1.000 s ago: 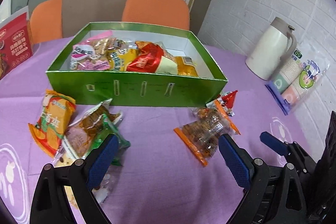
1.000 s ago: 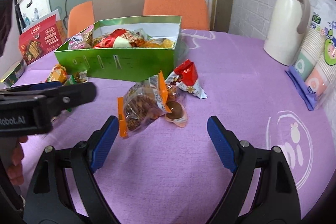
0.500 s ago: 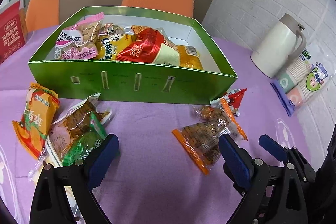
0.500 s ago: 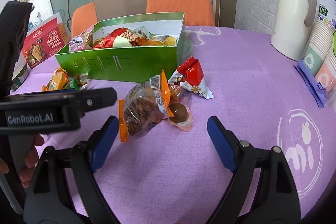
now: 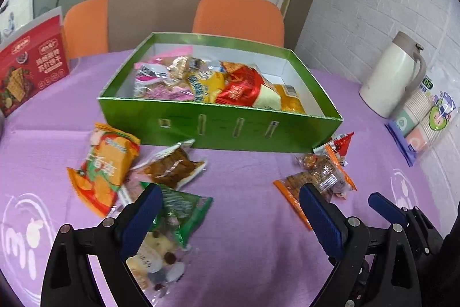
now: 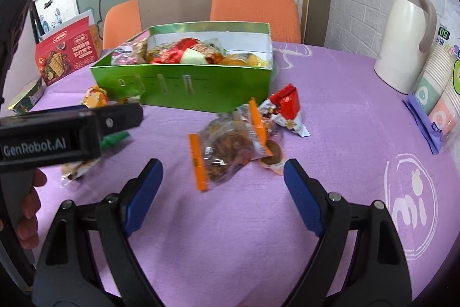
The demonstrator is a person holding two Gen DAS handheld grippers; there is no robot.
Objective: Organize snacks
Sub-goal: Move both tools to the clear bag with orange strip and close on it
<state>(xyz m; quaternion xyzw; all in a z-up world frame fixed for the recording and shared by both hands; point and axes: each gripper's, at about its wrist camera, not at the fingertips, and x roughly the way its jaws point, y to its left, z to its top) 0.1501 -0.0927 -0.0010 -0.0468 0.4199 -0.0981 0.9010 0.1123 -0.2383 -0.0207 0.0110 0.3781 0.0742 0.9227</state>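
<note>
Soft, even indoor light is filling both views, leaving only faint shadows under the packets on the purple counter (image 5: 244,220). The glossy green box (image 5: 221,131) is catching a mild sheen on its front wall, and the white jug (image 6: 402,48) is showing gentle highlights. Slight motion blur is smearing the snack wrappers. Fisheye distortion is bending the walls, with dark vignetting closing the corners.

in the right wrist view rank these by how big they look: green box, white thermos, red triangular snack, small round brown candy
1. green box
2. white thermos, nearly as large
3. red triangular snack
4. small round brown candy
</note>
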